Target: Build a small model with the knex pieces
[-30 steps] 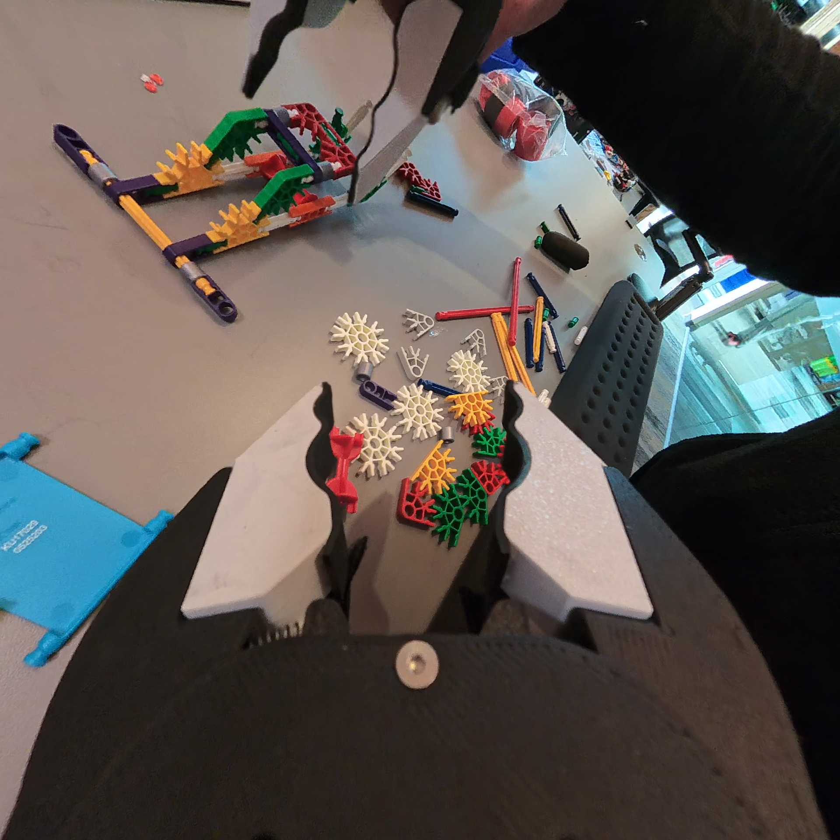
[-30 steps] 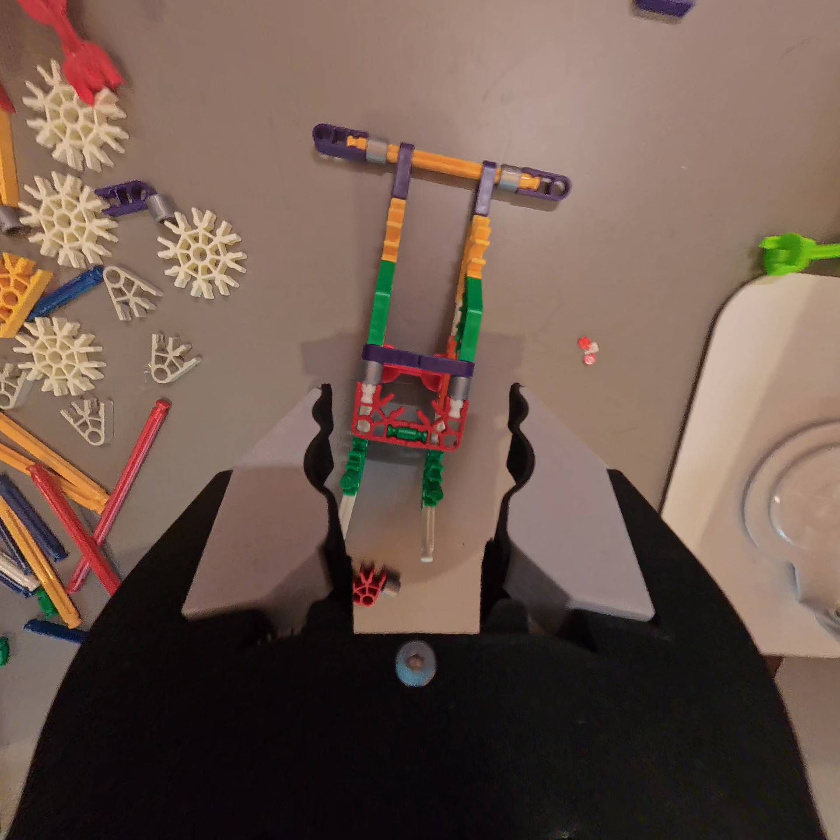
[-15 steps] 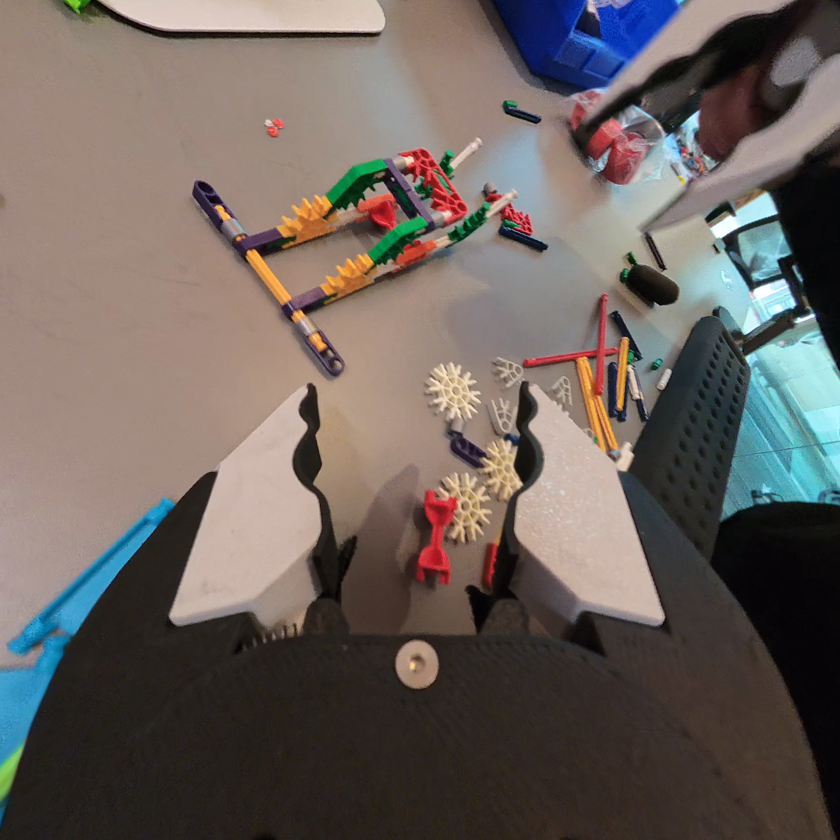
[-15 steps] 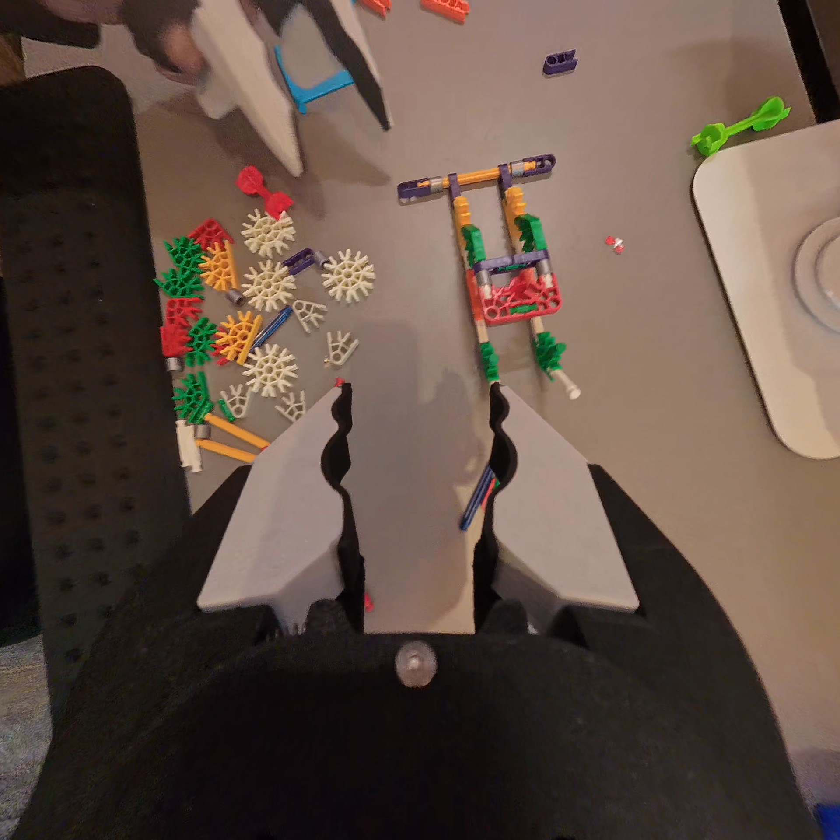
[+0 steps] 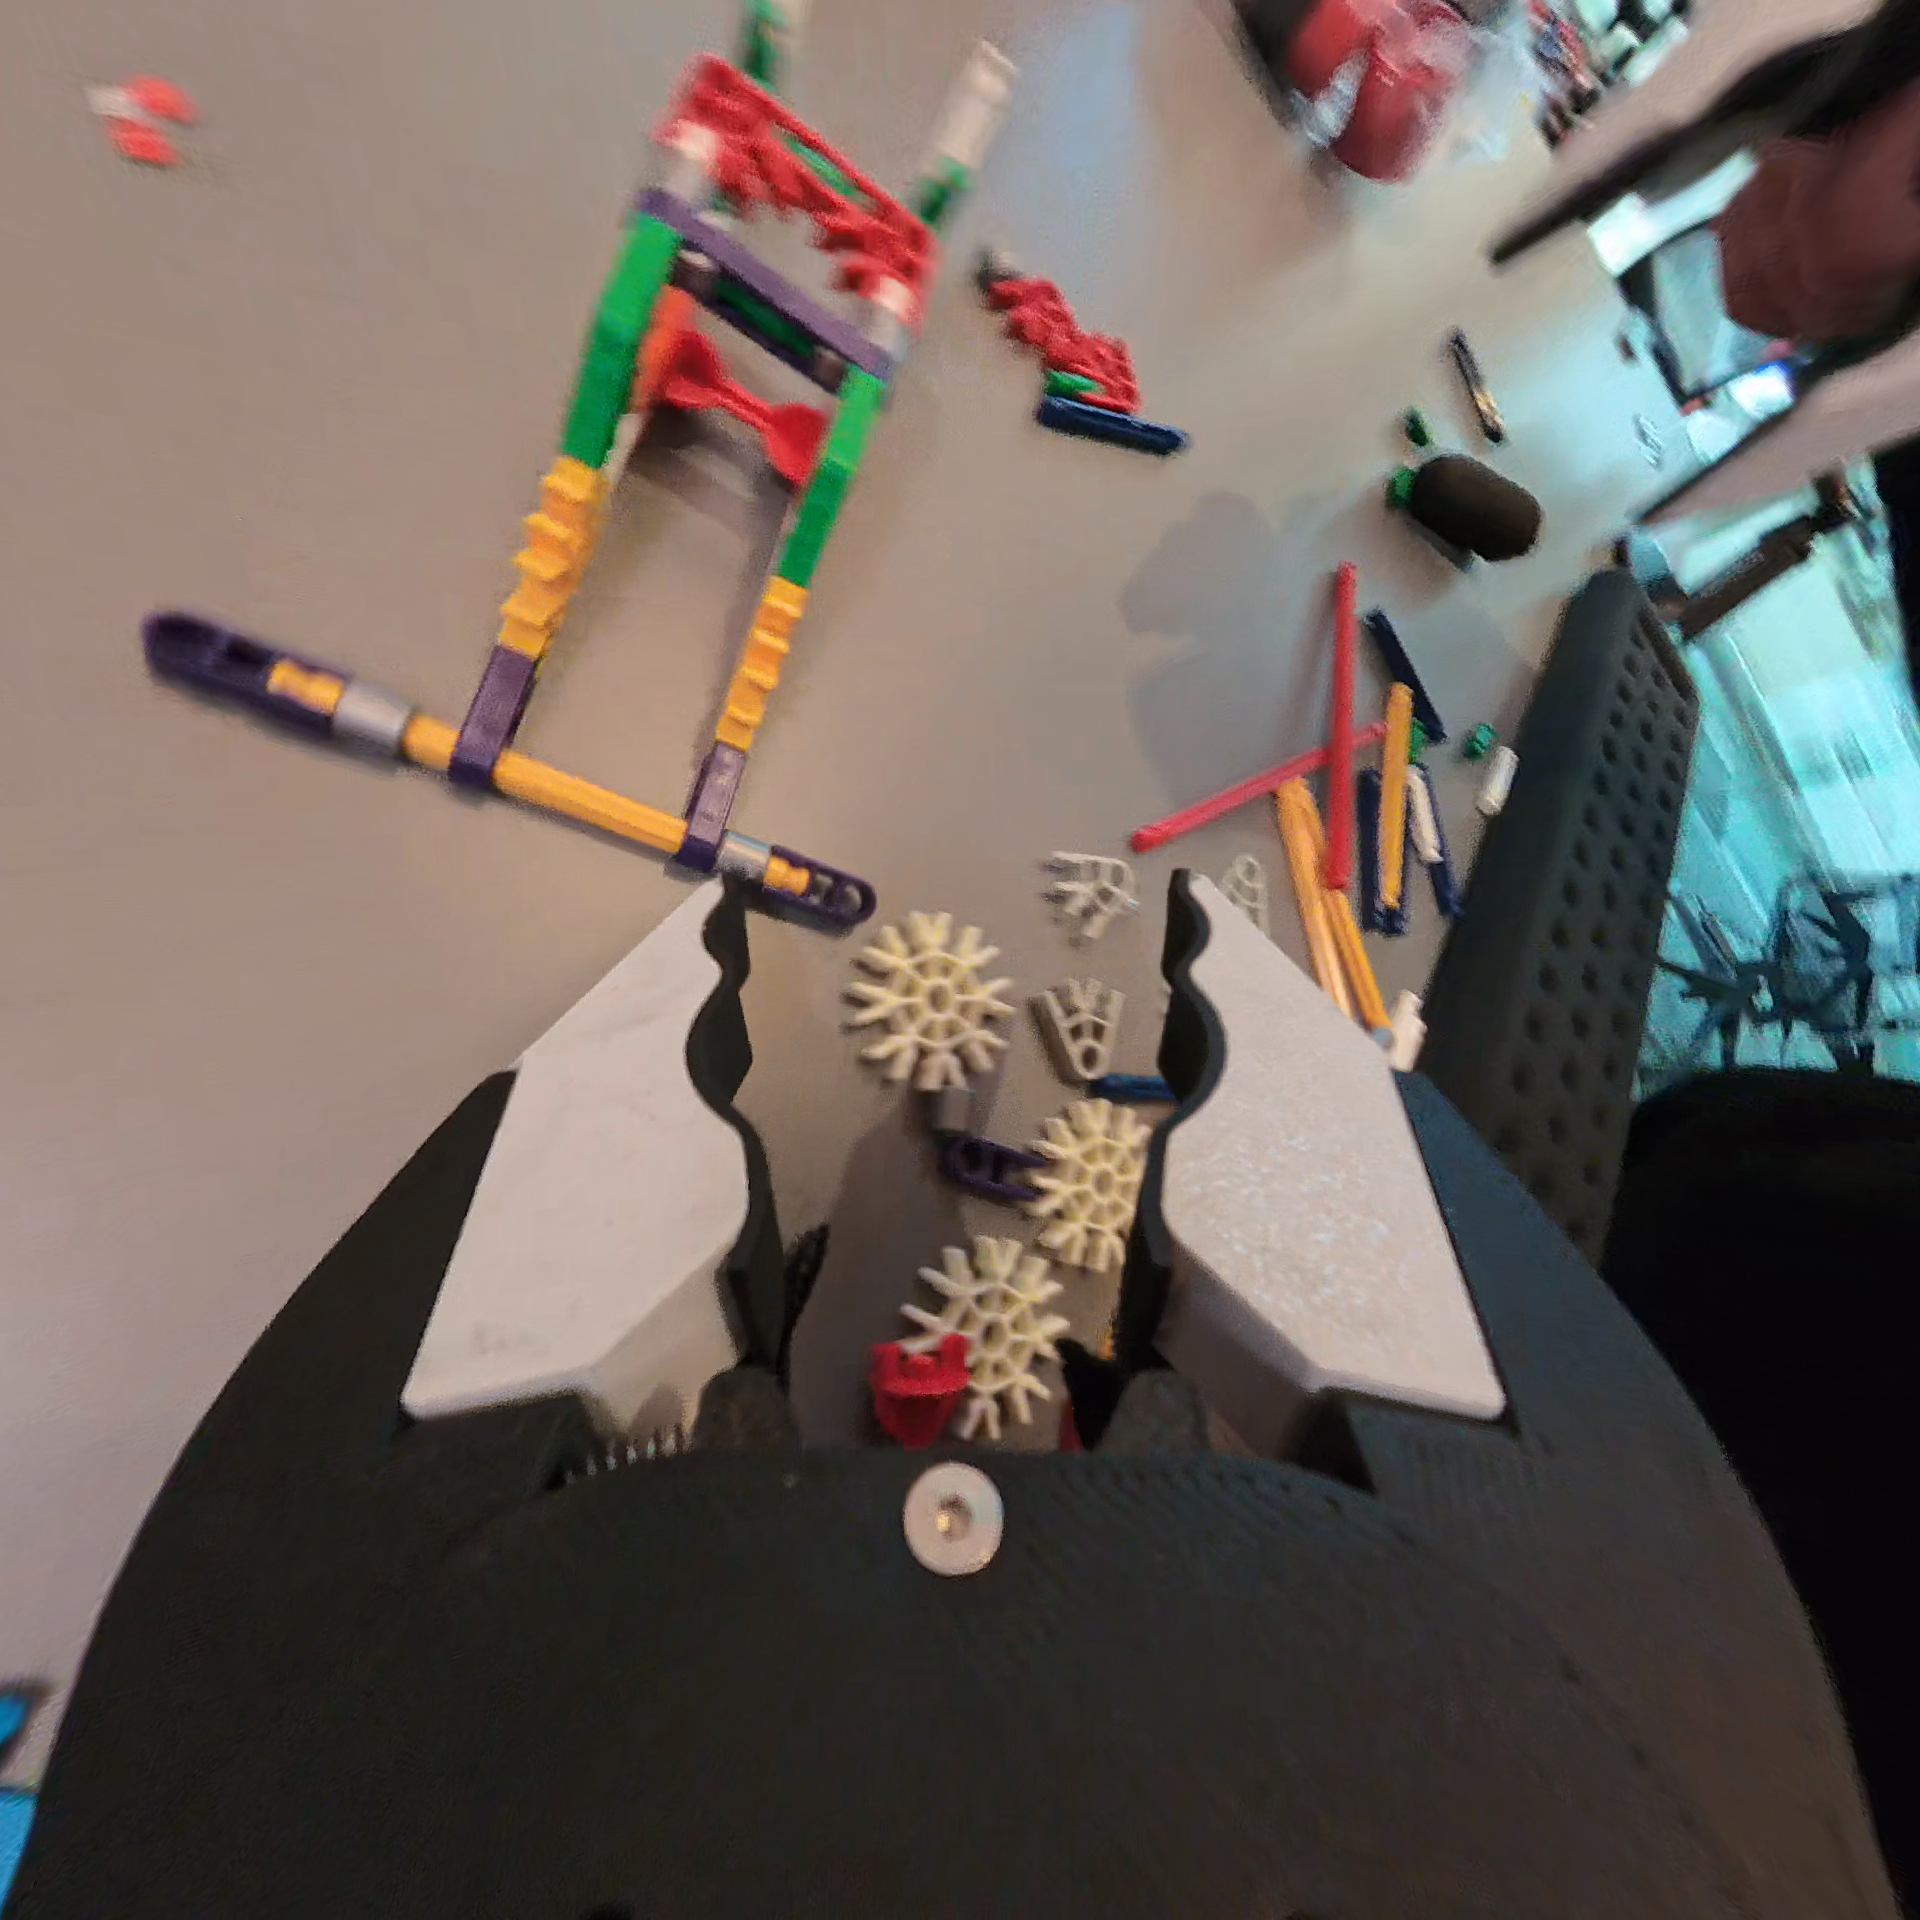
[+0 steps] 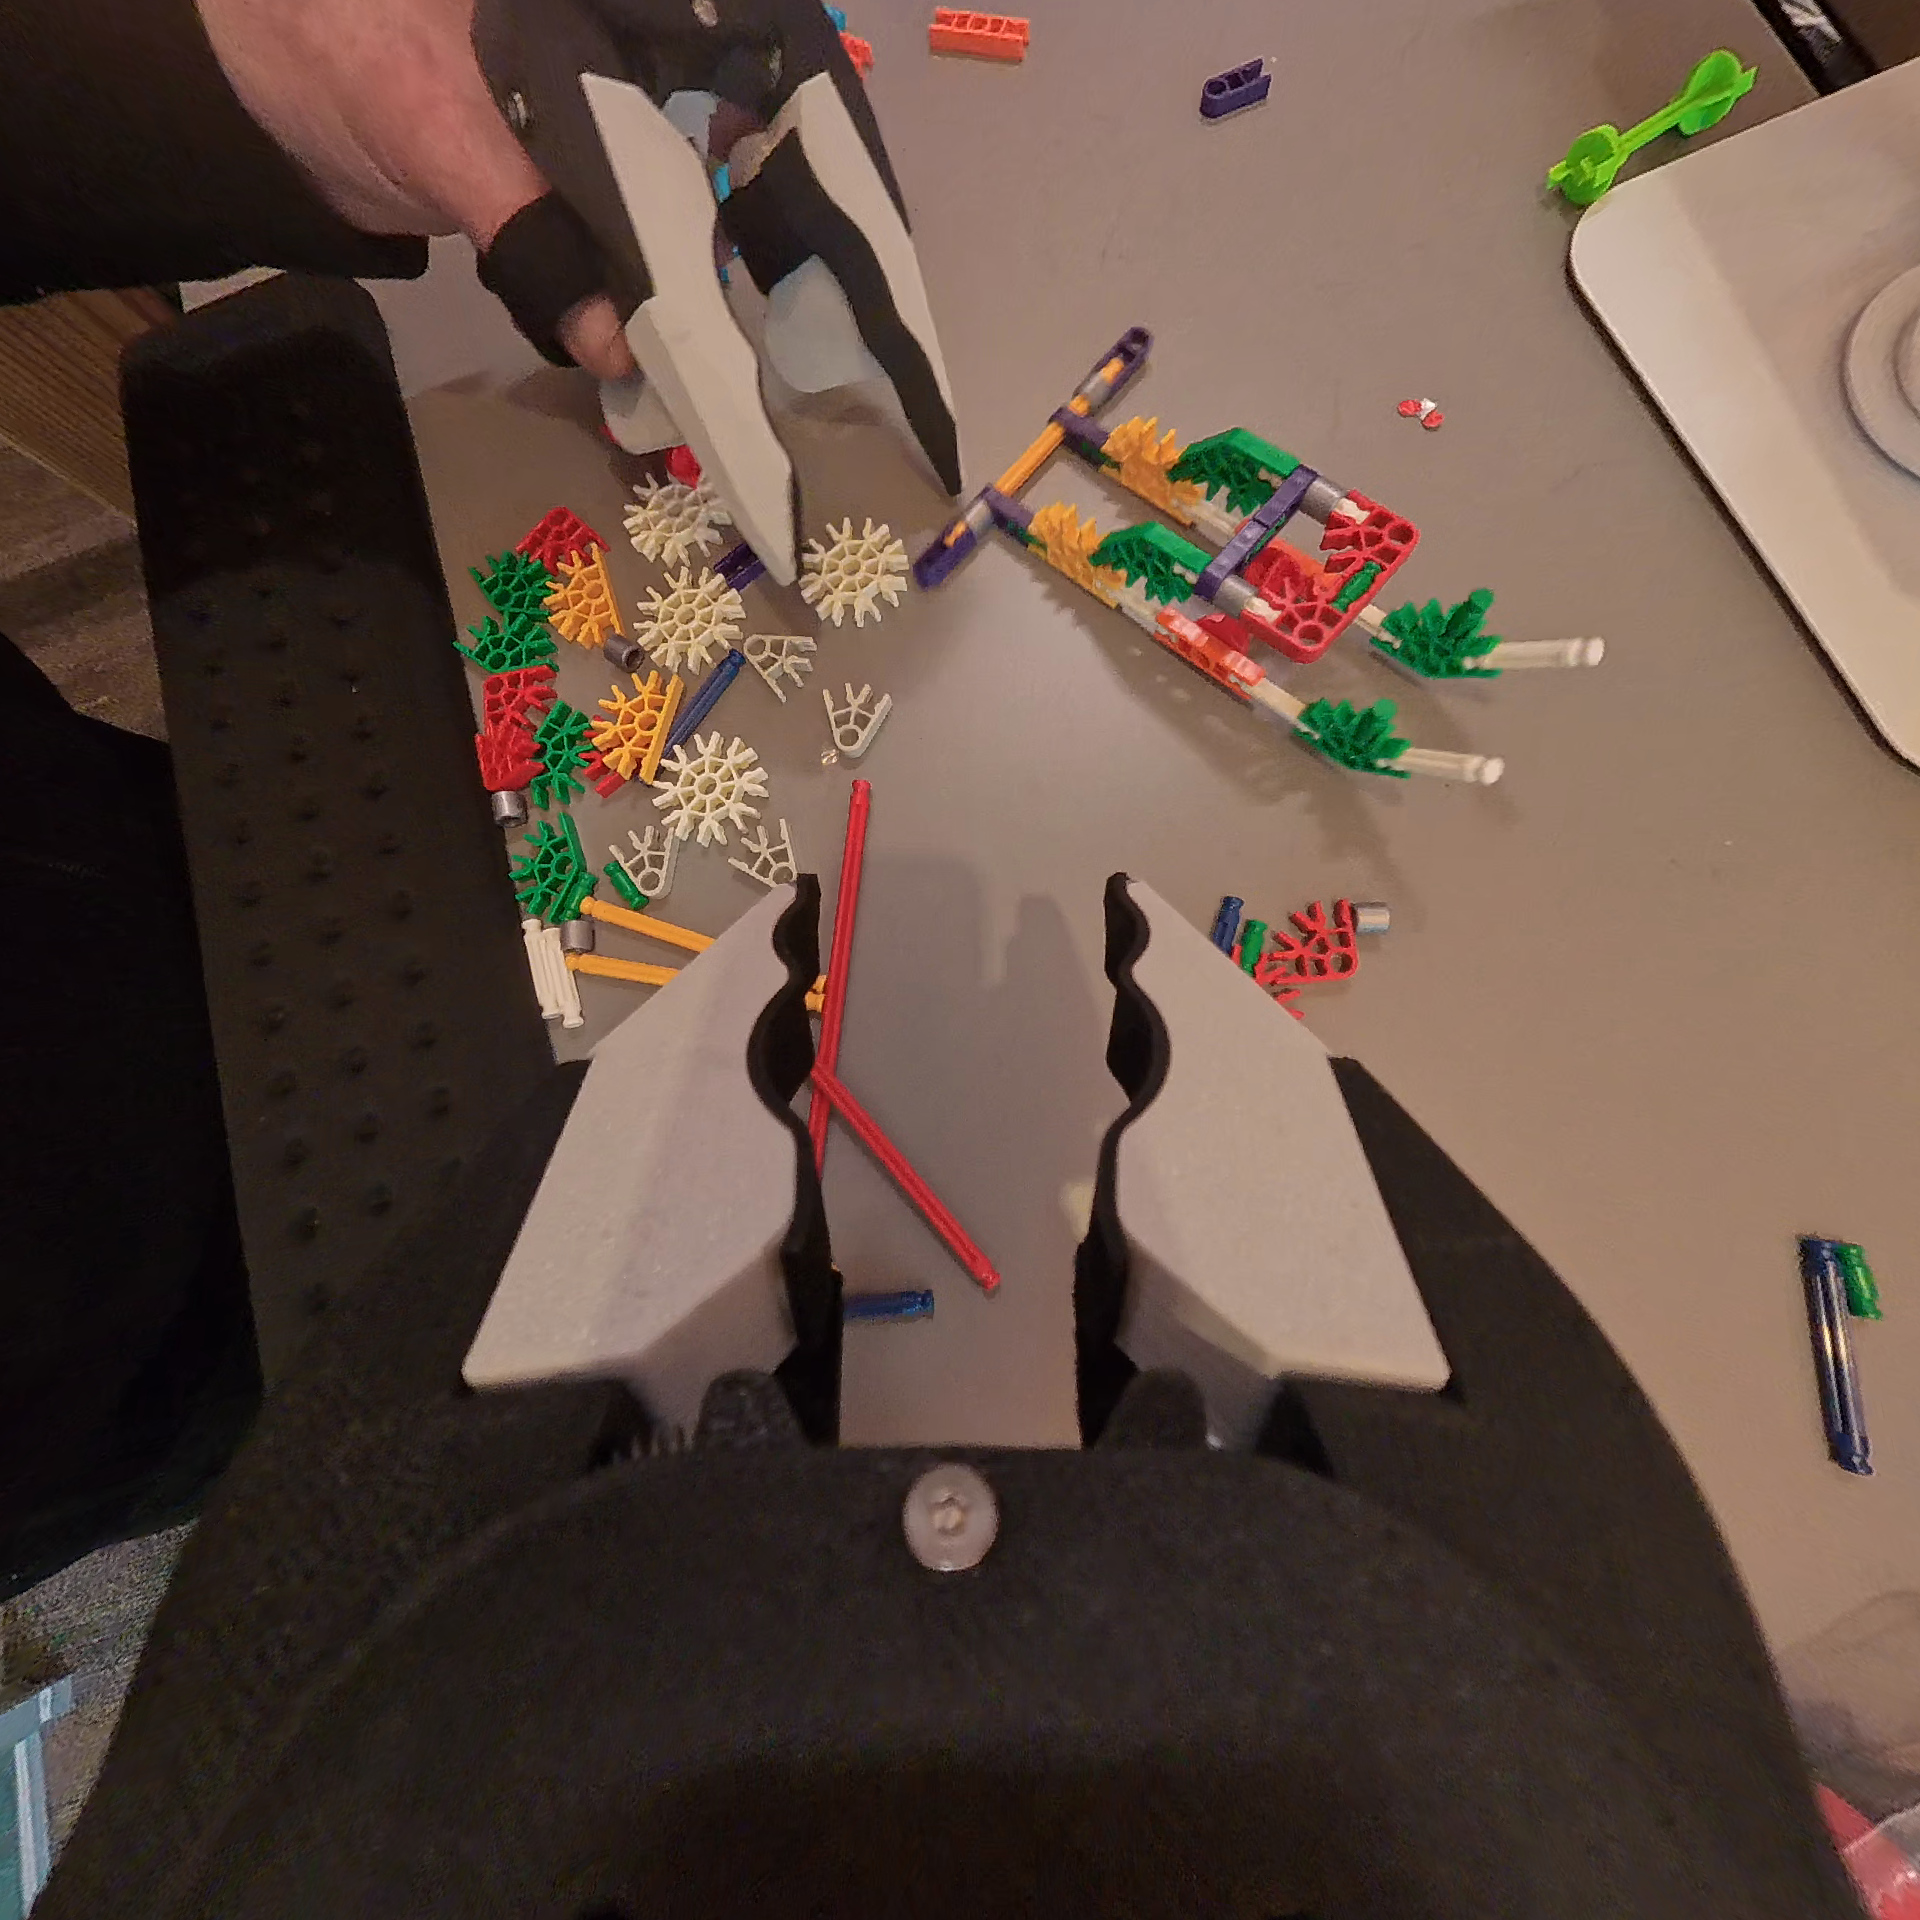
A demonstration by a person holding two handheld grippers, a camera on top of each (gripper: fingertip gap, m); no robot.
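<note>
A colourful rod-and-connector model [image 5: 665, 520] lies flat on the grey table; it also shows in the right wrist view [image 6: 1226, 561]. My left gripper [image 5: 951, 904] is open and empty, low over white snowflake connectors [image 5: 928, 1000], with a small red piece [image 5: 914, 1387] near its base. The right wrist view shows it [image 6: 868, 525] held by a hand, tips close to a snowflake connector [image 6: 854, 571] and the model's purple end. My right gripper [image 6: 961, 894] is open and empty above two crossed red rods [image 6: 904, 1174].
A pile of loose connectors [image 6: 623, 707] and rods [image 5: 1340, 831] lies beside a black perforated chair part [image 6: 291, 727]. A red connector cluster [image 6: 1309, 945], a blue rod [image 6: 1834, 1340], a green piece [image 6: 1652, 125] and a white tray [image 6: 1714, 364] lie around. The small red piece [image 5: 914, 1387] is about 9 centimeters from my left fingertips.
My left gripper has moved forward and down toward the snowflake connectors and the model. My right gripper has drawn back from the model and now sits over the red rods.
</note>
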